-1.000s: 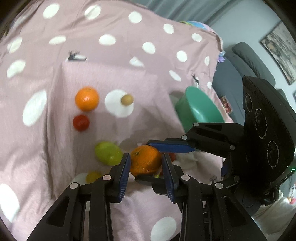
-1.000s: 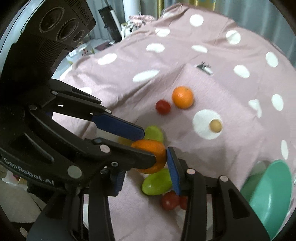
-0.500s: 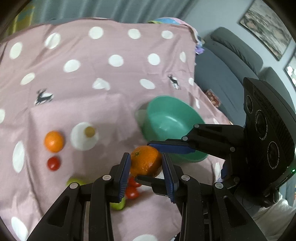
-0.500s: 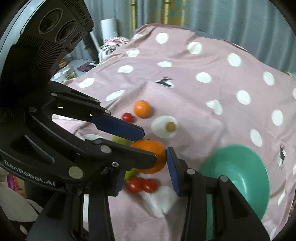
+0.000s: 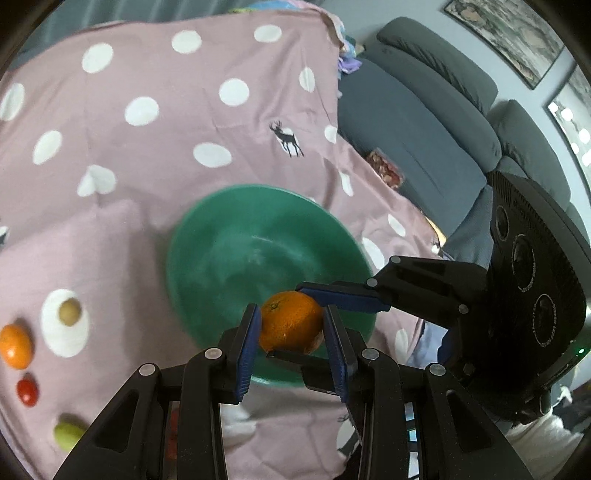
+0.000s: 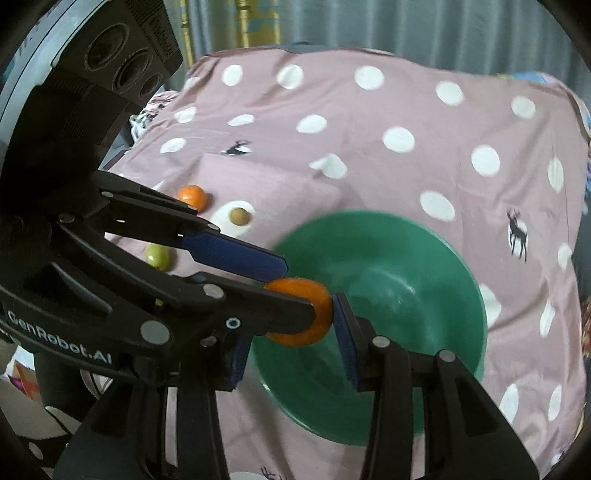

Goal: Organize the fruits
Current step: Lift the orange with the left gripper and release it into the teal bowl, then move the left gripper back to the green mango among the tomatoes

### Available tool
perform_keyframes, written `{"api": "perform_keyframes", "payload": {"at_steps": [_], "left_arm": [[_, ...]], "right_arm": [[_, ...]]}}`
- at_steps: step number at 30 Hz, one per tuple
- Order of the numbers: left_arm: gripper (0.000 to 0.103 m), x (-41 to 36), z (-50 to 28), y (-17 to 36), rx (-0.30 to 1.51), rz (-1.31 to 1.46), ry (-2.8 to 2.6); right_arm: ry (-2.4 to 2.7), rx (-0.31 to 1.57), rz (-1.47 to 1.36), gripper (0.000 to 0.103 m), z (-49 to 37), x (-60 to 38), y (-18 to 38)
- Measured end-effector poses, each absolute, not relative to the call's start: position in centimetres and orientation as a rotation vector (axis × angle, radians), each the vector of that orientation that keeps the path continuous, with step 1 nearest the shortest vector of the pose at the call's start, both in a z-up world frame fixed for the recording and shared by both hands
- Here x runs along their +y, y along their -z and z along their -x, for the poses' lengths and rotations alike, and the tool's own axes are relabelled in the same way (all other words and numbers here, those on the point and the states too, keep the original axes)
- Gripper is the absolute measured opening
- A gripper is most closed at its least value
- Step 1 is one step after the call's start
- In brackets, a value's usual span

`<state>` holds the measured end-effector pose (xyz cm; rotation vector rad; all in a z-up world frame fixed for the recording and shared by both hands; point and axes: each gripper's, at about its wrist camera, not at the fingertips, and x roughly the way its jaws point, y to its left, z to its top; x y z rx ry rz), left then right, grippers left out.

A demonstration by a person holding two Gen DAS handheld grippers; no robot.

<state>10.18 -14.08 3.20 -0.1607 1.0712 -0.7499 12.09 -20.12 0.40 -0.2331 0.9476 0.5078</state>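
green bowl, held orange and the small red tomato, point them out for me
green bowl (image 5: 221, 236), left wrist view, bare inner wall
held orange (image 5: 290, 325), left wrist view, front peel between the fingers
small red tomato (image 5: 27, 390), left wrist view, its middle

Living room, dim and greyish.

Across most of both views, a pink cloth (image 5: 155, 206) with white dots and small deer prints, draped and creased. At the right of the left wrist view, a grey sofa (image 5: 424, 122) with rounded back cushions, close against the cloth's edge; above it at upper right, a framed picture (image 5: 506, 33) on a pale blue-grey wall. Along the top of the right wrist view, grey curtains (image 6: 406, 26), with a yellow patterned strip (image 6: 258, 26) at upper left. Soft, even light, with no hard shadows.
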Motion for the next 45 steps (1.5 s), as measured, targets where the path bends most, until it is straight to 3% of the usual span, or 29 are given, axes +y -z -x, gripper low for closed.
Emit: {"api": "perform_keyframes", "payload": {"at_steps": [10, 14, 16, 18, 20, 31, 45], "left_arm": [[0.034, -14.9, -10.9, -0.7, 1.157, 0.178, 0.733], [0.034, -14.3, -10.6, -1.4, 1.137, 0.187, 0.726], [0.044, -13.3, -10.3, -2.5, 1.101, 0.196, 0.709], [0.064, -11.7, -9.8, -3.5, 1.066, 0.204, 0.681], [0.068, -9.9, -9.3, -4.2, 1.038, 0.212, 0.638], [0.068, 1.1, -3.7, -2.2, 1.018, 0.290, 0.330], [0.068, 6.0, 1.4, 0.8, 1.061, 0.413, 0.271]], "right_arm": [[-0.513, 0.998, 0.197, 0.044, -12.9, -20.5, 2.1], [-0.500, 0.986, 0.203, 0.053, -12.4, -20.6, 2.0], [-0.494, 0.987, 0.194, 0.053, -11.9, -21.0, 2.1], [-0.483, 0.974, 0.174, 0.053, -11.2, -21.5, 1.8], [-0.469, 0.947, 0.140, 0.057, -10.3, -22.2, 1.2], [-0.454, 0.853, -0.023, 0.065, -5.1, -23.7, -1.1], [-0.639, 0.944, -0.050, 0.066, -3.7, -16.6, 2.0]]}}
